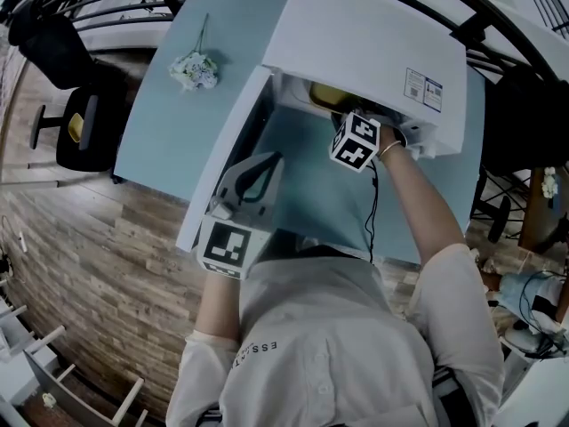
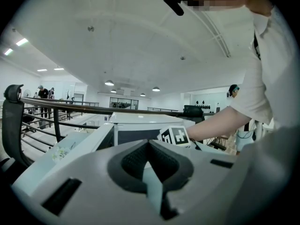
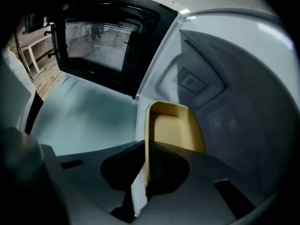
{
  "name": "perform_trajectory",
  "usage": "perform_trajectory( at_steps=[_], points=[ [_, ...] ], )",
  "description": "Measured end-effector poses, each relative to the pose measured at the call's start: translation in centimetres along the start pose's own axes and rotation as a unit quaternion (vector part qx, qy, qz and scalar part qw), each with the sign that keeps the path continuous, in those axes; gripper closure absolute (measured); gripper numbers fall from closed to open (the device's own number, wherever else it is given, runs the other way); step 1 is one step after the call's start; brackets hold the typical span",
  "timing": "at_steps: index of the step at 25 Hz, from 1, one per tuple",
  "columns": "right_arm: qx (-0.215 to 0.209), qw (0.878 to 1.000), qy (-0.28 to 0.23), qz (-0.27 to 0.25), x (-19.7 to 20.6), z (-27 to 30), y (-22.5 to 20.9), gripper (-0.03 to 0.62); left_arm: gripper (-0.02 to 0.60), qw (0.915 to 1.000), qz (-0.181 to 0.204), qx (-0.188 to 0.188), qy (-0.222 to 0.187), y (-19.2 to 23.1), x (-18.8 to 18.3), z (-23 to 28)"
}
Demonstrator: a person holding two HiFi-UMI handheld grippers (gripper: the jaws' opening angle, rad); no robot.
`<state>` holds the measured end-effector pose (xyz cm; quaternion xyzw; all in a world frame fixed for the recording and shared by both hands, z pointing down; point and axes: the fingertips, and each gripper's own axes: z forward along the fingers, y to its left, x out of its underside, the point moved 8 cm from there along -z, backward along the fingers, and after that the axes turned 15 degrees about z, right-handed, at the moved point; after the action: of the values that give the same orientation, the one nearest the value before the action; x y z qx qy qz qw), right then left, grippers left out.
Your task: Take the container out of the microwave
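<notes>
A white microwave (image 1: 373, 52) stands on the teal table (image 1: 169, 140) with its door (image 1: 222, 158) swung open to the left. Inside sits a yellow container (image 3: 176, 130), a corner of which also shows in the head view (image 1: 324, 94). My right gripper (image 3: 144, 146) reaches into the cavity, its jaws shut on the container's near left rim. In the head view only its marker cube (image 1: 357, 140) shows at the microwave's mouth. My left gripper (image 1: 274, 158) hovers beside the open door, shut with nothing in it (image 2: 150, 143).
A small bunch of white flowers (image 1: 194, 69) lies on the table's far left. A black chair (image 1: 71, 123) stands on the wooden floor to the left. The door's mesh window (image 3: 96, 43) is left of the right gripper. A railing (image 2: 70, 106) runs behind.
</notes>
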<state>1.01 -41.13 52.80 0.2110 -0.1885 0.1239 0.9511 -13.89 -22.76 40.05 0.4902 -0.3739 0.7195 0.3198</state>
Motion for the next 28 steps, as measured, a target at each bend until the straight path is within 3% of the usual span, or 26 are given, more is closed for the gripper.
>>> perform_trajectory(
  at_steps=[9, 21, 28],
  points=[
    [0.006, 0.997, -0.05, 0.053, 0.2, -4.4, 2.0, 0.568, 0.588, 0.9998, 0.011, 0.011, -0.009, -1.5, -0.4, -1.5],
    [-0.001, 0.99, -0.11, 0.09, 2.7, -12.0, 8.2, 0.569, 0.588, 0.9997, 0.018, 0.018, -0.006, -4.3, -1.5, -4.2],
    [0.031, 0.971, -0.185, 0.149, 3.8, -17.9, 9.9, 0.57, 0.588, 0.9993, 0.03, 0.019, -0.01, -5.7, -2.3, -5.0]
  ],
)
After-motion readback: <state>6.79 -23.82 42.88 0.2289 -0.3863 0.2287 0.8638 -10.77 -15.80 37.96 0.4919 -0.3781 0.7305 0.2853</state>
